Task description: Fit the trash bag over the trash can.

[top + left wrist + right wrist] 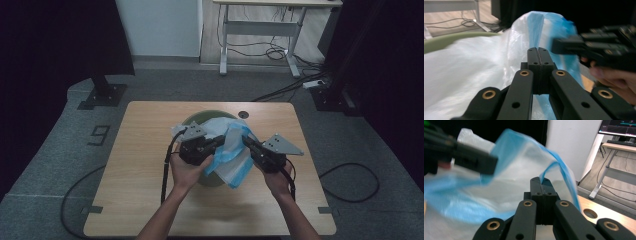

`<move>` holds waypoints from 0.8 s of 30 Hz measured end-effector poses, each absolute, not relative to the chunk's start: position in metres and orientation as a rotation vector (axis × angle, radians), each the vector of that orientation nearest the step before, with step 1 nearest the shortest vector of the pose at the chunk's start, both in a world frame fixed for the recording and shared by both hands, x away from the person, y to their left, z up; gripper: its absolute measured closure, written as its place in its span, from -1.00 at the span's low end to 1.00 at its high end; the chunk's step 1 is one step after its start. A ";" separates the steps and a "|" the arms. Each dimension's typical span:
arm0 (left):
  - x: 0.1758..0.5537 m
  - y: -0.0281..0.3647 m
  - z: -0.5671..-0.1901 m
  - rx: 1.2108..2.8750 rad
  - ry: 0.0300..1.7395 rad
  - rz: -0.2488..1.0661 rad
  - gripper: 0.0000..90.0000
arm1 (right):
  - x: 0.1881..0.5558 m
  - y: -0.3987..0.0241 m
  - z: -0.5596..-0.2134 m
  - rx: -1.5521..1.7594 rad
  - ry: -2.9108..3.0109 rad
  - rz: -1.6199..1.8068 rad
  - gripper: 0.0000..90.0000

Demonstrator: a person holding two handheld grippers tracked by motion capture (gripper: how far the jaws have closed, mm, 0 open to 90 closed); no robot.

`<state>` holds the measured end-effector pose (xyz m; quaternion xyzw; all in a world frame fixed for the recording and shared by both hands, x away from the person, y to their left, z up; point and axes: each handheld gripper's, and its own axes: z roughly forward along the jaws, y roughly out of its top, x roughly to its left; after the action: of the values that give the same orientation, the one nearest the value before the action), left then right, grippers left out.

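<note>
High view: both hands worked at the middle of the bench, where a white-and-blue plastic bag lay draped over a green bin. The left hand-held gripper and the right hand-held gripper met the film from either side, and I judged they were spreading the bag's mouth to line the bin. Bare bench lay on all sides, the edges well off.

Left gripper view: the jaws stood pressed together, film rising just behind the tips; whether any was pinched I couldn't tell. The bin's green rim curved off at the left.

Right gripper view: the jaws were shut on the bag's blue edge. The next move likely called for pulling apart and down over the rim.
</note>
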<state>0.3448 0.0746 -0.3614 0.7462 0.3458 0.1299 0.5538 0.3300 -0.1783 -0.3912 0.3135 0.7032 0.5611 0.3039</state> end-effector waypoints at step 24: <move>0.357 0.137 -0.349 1.593 0.897 0.323 1.00 | 0.339 -0.214 -0.385 0.870 1.772 1.333 0.97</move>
<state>0.3570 0.1372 -0.3488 0.6871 0.3867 0.1395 0.5992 0.3390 -0.2143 -0.3850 0.3393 0.6909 0.5198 0.3706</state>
